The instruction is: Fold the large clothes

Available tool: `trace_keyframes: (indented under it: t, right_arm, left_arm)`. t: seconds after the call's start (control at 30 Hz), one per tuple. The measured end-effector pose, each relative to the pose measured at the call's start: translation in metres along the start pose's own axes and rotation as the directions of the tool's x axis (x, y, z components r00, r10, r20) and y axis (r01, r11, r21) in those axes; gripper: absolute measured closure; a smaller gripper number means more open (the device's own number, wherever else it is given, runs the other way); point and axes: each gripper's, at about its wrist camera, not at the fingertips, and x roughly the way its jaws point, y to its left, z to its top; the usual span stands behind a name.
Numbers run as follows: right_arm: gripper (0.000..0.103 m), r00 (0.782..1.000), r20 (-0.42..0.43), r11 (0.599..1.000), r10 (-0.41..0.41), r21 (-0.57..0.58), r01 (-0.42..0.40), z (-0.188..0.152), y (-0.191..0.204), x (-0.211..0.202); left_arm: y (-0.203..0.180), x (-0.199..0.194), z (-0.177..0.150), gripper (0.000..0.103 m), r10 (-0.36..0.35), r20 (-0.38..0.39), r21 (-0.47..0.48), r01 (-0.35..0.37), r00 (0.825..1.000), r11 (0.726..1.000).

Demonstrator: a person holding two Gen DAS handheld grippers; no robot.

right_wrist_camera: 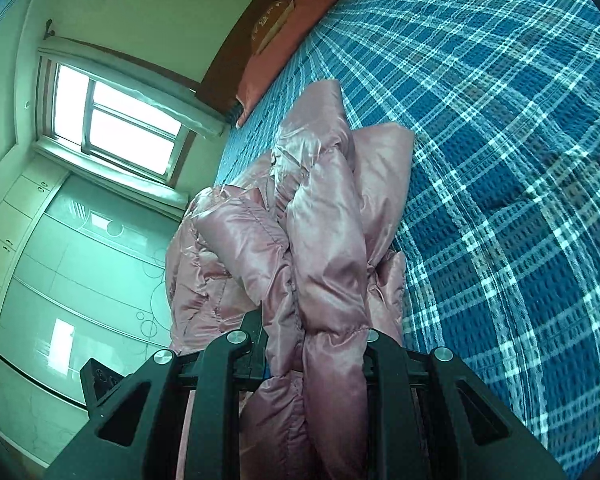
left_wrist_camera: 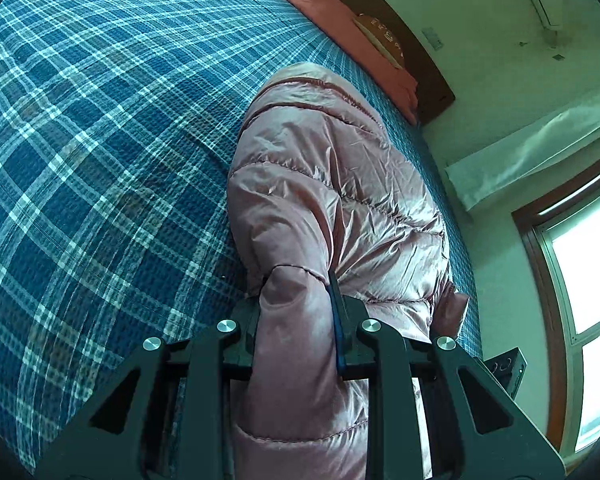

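Both grippers, left gripper (left_wrist_camera: pixel 298 300) and right gripper (right_wrist_camera: pixel 314 320), clamp the pink puffer jacket (left_wrist_camera: pixel 320 184).

Daylight from the blown-out window (right_wrist_camera: pixel 116 120) left of the right claw, greenish cast on walls, sheen on the puffer jacket (left_wrist_camera: pixel 332 184), heavy fisheye bending w/ dark corners.

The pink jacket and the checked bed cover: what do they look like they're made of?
Pink jacket: probably thin glossy nylon or polyester over soft filling; it shines, wrinkles finely and puffs between stitched seams. Bed cover: matte woven cloth, likely cotton seersucker, judging by its puckered blue-and-white plaid.
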Motion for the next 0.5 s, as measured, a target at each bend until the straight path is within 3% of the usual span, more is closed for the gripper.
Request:
trace_keyframes:
  t: [0.3,0.43,0.5]
  right_arm:
    - [0.078,1.0,-0.009,1.0,-0.007,-0.002,0.007,0.004,0.0,0.002]
    - [0.065,0.999,-0.004,0.999,-0.033,-0.025,0.033,0.005,0.005,-0.002]
    - [0.052,0.999,0.0,0.998,-0.048,-0.033,0.048,0.004,0.006,-0.008]
  left_arm:
    - [-0.001,0.0,-0.001,0.078,0.006,-0.001,0.015,-0.006,1.0,1.0]
    - [-0.003,-0.005,0.0,0.072,0.012,0.001,0.044,-0.012,1.0,0.999]
    - [-0.002,-0.011,-0.003,0.056,0.012,0.004,0.039,-0.013,1.0,0.999]
